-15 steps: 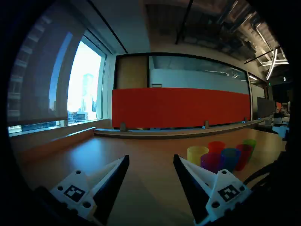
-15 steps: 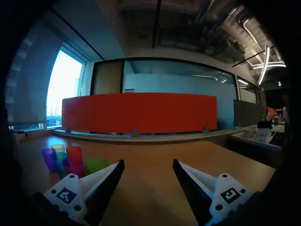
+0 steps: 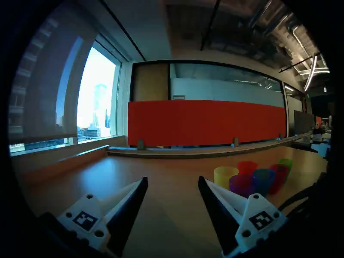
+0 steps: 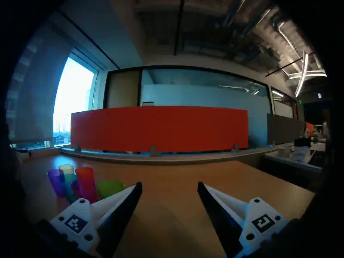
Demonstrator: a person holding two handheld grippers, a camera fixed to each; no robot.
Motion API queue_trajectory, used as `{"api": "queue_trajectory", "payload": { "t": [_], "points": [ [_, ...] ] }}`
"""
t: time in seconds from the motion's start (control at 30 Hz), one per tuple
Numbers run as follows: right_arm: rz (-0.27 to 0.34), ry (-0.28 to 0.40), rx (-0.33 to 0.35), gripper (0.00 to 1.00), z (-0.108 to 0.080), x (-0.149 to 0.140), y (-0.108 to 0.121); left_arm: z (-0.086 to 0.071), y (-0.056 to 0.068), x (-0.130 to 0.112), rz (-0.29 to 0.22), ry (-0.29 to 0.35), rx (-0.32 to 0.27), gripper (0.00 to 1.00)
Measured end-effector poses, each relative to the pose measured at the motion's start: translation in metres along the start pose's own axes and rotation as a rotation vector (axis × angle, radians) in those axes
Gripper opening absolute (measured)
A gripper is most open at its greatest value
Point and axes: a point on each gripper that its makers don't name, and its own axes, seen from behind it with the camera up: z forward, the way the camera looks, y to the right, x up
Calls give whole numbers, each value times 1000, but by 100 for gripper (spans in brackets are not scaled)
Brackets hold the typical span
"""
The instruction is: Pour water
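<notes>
1. Cups [image 3: 253, 176] stand bunched together on the wooden table [image 3: 129, 167], six in all.
2. In the left gripper view they sit to the right of the fingers, just past the right fingertip: yellow cup [image 3: 224, 175], red cup [image 3: 247, 167], green cup [image 3: 285, 163], purple cup [image 3: 241, 184], blue cup [image 3: 263, 178] and dark red cup [image 3: 279, 174].
3. In the right gripper view the same bunch sits to the left, partly behind the left finger, with the green cup nearest the fingertip.
4. Left gripper [image 3: 172, 178]: jaws spread wide, nothing between them, bare table showing in the gap.
5. Right gripper [image 4: 169, 184]: jaws equally wide and holding nothing.
6. Each gripper has two fingers, and each finger carries one square marker.
7. One long red panel [image 3: 206, 122] runs along the far edge of the table, with a glass wall above it.
8. The left gripper view takes in a broad window [image 3: 96, 99] and a wooden ledge [image 3: 64, 157] below it.
9. The right gripper view takes in a side desk [image 4: 296, 157] at the right, with small items too blurred to tell.
</notes>
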Motion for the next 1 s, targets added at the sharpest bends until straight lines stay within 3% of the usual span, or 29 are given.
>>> {"api": "queue_trajectory", "payload": {
  "t": [0.77,1.0],
  "points": [
    [0,-3,6,100,2,-1,-1,0,3,2,2,-9,-10,86],
    [14,-7,40,100,4,18,-11,4,10,26,-7,-7,-37,86]
  ]
}}
